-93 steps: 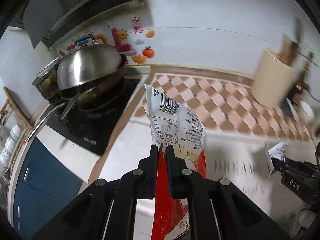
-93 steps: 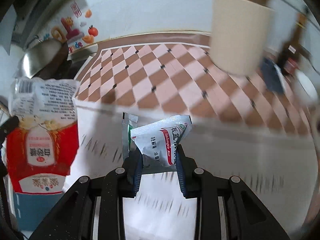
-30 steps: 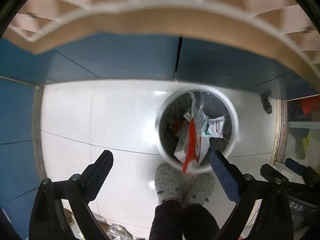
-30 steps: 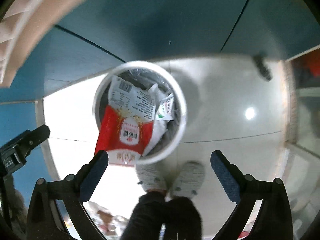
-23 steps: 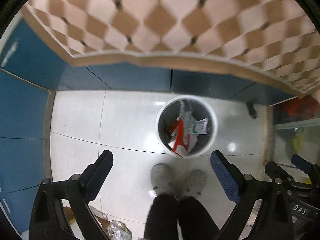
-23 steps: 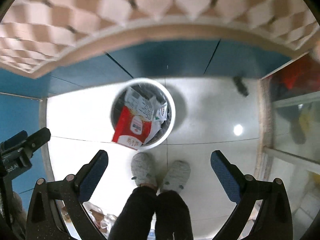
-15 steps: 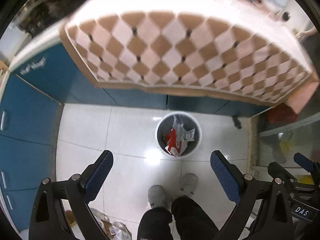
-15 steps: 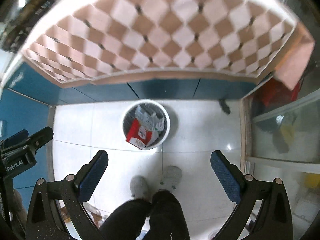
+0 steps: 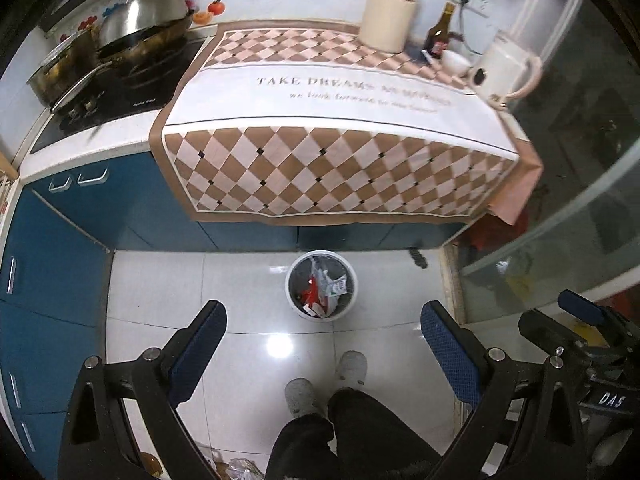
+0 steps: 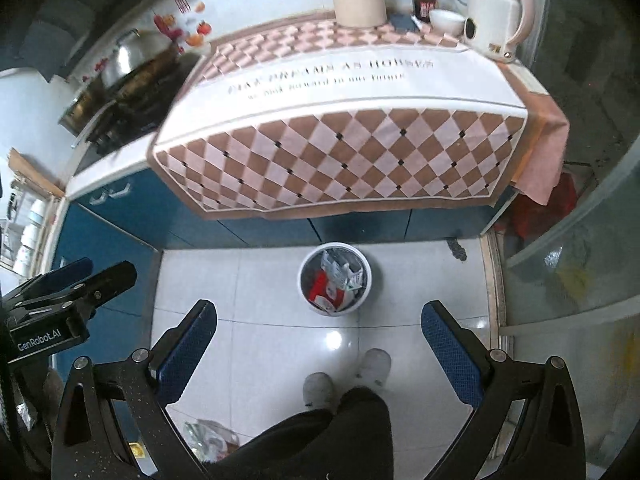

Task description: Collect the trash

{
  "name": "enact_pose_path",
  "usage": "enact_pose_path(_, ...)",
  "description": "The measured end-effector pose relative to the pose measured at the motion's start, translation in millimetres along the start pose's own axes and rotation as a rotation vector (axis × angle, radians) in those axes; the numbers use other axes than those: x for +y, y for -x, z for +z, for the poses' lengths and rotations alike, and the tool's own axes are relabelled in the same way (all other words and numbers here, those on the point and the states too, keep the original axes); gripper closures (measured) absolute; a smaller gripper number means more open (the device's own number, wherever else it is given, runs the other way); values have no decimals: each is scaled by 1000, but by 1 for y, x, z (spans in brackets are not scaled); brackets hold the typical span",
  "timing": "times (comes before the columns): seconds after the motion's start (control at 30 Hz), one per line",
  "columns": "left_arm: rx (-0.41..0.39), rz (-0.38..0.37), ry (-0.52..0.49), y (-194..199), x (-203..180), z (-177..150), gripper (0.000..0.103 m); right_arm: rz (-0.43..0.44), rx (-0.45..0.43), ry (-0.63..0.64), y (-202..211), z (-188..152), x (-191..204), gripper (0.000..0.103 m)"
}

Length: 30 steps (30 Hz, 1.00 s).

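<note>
A white round trash bin stands on the tiled floor below the counter; it also shows in the right wrist view. Inside lie a red-and-white snack bag and white wrappers. My left gripper is open and empty, held high above the floor, nearer me than the bin. My right gripper is open and empty at a similar height. Each gripper shows at the edge of the other's view.
A counter with a checkered cloth holds a utensil jar, a brown bottle, a small white bowl and a white kettle. Pans sit on the stove at left. Blue cabinets, a glass door, my feet below.
Both grippers have risen well above the bin and tilted up, so the counter top now shows. The snack bag and the small sachet, held earlier, lie in the bin.
</note>
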<state>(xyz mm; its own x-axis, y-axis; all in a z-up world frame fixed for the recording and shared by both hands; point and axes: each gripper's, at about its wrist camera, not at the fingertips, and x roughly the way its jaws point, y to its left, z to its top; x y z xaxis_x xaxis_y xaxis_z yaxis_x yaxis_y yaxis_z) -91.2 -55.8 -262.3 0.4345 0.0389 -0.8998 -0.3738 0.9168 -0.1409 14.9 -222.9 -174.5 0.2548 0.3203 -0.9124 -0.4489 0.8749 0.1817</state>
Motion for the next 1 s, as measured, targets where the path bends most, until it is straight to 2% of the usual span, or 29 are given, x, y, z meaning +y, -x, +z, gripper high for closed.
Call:
enact_pose_path(0.23, -18, -96, 20, 45, 0, -7, 3, 71, -25, -35, 46, -11, 17, 0)
enact_pose_path(0.43, -42, -143, 83, 71, 1, -7, 3, 127, -21, -2, 69, -11, 24, 0)
enact_pose_path(0.67, -77, -119, 83, 91, -8, -6, 0, 155, -17, 34, 88, -1, 17, 0)
enact_pose_path(1.0, -73, -146, 118, 98, -11, -16, 0, 194, 0, 78, 98, 3, 13, 0)
